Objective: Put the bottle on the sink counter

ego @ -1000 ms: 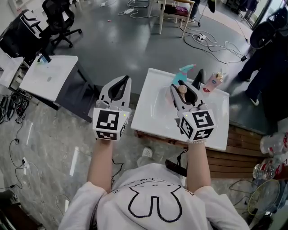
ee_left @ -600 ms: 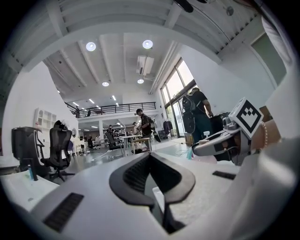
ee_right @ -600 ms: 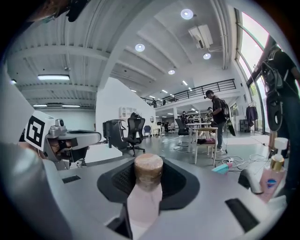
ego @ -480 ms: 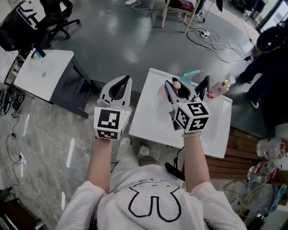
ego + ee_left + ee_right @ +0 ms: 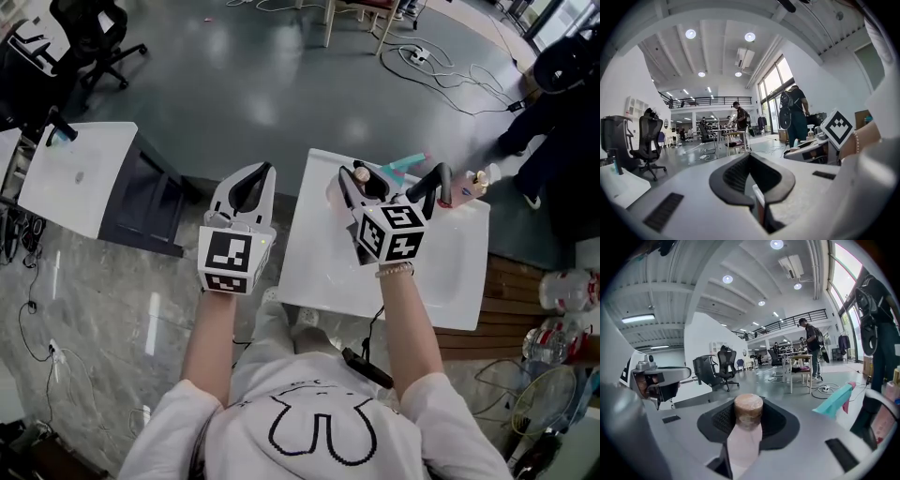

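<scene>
Jaws of right gripper (image 5: 364, 185) clamp the bottle (image 5: 744, 434) over the sink counter (image 5: 319, 262).

Count of things at the sink

Two grippers, the left gripper (image 5: 251, 180) and the right gripper (image 5: 360, 181). One pink bottle (image 5: 743, 441), one white sink (image 5: 319, 253), one black tap (image 5: 429, 184), one teal spray bottle (image 5: 405, 162), one pump bottle (image 5: 471, 182), one white side table (image 5: 75, 178), two office chairs (image 5: 649, 140) (image 5: 614, 138), one bystander (image 5: 562, 103).
</scene>
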`<state>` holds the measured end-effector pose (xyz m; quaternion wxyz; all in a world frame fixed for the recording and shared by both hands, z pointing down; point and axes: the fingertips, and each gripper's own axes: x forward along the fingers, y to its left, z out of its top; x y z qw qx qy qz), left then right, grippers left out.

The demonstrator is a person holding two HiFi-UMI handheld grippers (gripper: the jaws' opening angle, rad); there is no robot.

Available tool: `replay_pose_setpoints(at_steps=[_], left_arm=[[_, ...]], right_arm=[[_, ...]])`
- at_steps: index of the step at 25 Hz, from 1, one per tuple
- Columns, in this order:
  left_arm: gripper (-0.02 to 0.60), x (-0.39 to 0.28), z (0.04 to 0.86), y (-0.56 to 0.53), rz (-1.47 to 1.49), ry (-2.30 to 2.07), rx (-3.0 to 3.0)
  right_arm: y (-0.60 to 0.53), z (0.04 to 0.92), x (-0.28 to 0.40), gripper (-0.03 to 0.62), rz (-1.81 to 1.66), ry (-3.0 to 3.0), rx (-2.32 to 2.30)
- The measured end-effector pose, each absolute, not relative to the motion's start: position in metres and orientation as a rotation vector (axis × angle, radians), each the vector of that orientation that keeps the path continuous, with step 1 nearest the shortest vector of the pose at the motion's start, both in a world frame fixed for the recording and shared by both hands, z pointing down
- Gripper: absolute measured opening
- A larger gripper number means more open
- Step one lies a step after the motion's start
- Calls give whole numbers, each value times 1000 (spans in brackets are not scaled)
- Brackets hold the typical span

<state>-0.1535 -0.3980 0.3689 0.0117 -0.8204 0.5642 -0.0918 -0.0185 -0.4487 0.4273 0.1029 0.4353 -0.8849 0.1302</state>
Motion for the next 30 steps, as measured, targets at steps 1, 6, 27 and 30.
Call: replay_pose_setpoints(at_steps=[1, 6, 27, 30], left_arm=[[9, -155, 372, -404, -290, 1752, -2566], [9, -162, 385, -429, -296, 1717, -2613], [9, -199, 425, -497, -309, 1656, -2720], [9, -205, 426, -501, -305, 1660, -2721]], right_arm=[[-454, 432, -21, 140, 392, -2601, 1290], [-479, 455, -27, 141, 441, -2562, 1329], [-549, 530, -40, 141, 576, -2404, 1423], [-552, 535, -41, 141, 583, -2392, 1430]])
